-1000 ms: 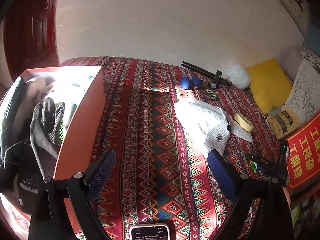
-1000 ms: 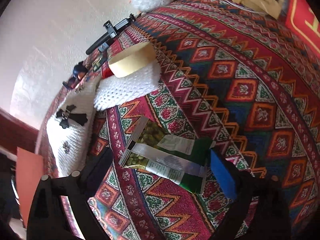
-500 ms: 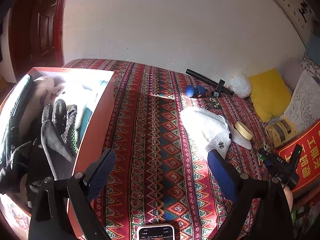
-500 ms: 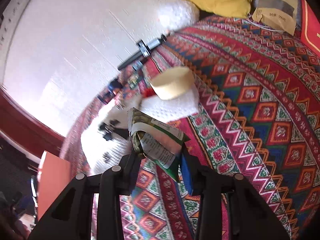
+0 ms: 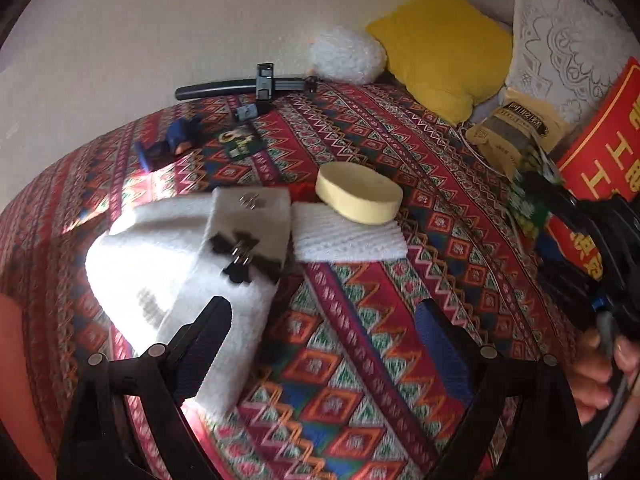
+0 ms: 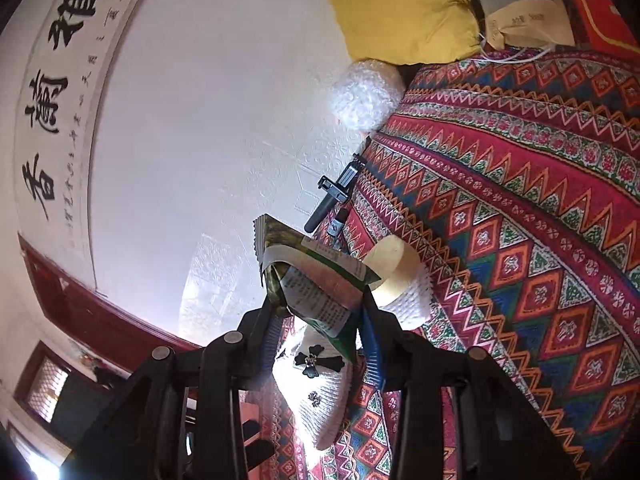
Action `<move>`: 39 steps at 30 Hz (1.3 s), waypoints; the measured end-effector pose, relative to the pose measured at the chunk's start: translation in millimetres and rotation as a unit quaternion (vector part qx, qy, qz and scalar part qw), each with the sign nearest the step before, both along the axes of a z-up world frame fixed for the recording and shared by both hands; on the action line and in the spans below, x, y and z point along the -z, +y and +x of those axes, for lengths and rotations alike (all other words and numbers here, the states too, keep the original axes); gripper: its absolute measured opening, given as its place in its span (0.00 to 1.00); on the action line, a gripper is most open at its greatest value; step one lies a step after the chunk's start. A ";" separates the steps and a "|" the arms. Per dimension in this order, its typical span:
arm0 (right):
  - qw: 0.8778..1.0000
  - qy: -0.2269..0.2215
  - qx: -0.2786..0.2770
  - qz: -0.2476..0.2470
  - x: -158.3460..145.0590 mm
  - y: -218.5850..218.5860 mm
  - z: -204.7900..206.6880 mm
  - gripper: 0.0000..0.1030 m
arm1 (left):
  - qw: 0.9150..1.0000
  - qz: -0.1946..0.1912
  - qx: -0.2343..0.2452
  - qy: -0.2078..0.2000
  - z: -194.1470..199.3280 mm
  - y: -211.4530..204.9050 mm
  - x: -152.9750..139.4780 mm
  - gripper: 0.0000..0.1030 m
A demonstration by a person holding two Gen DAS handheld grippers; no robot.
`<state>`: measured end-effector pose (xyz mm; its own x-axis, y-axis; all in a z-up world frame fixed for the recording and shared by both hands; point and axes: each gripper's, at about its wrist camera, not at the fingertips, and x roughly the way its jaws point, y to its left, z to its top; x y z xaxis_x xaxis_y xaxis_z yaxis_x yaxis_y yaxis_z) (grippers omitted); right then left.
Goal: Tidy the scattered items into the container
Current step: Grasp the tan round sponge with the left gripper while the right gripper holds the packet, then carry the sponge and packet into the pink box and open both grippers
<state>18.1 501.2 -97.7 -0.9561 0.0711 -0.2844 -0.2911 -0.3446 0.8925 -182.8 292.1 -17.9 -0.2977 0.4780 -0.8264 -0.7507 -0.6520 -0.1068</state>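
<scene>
Right wrist view shows the right gripper clamped on a crumpled green snack packet, whose top sticks up past the fingertips into the centre of the frame, clear of the patterned bedspread that fills the right side. Its jaws have just been closing, and the packet sits pinched between the blue pads. Behind the packet, slightly right of centre, a roll of yellow tape rests on a white knitted cloth, and a white knitted hat with a black cross ornament lies below the packet. A black handle stick lies at the bedspread's edge by the wall, with a yellow cushion at the top. Left wrist view has the left gripper with its fingers well apart and nothing between them, low in the frame over the bedspread. The left finger overlaps the white knitted hat in the picture; whether it touches it I cannot tell. The roll of yellow tape sits at centre on the white knitted cloth. An orange edge at the lower left may be the container.
</scene>
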 end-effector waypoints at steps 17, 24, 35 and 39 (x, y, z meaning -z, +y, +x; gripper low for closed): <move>0.998 -0.020 0.003 -0.058 29.2 24.8 -5.5 0.33 | 0.984 -0.111 -0.099 -0.100 -79.0 153.2 74.5 0.84; 0.998 -0.020 0.030 -0.057 30.2 32.6 16.9 0.33 | 0.991 -0.040 -0.105 -0.070 -49.1 93.0 4.8 0.84; 0.996 -0.058 0.053 0.031 -1.2 7.9 15.8 0.33 | 0.983 0.120 -0.135 -0.010 22.0 -141.3 -93.8 0.84; 0.992 -0.075 0.034 0.094 -26.5 -25.2 9.8 0.33 | 0.962 0.175 -0.210 0.015 17.9 -264.8 -112.5 0.84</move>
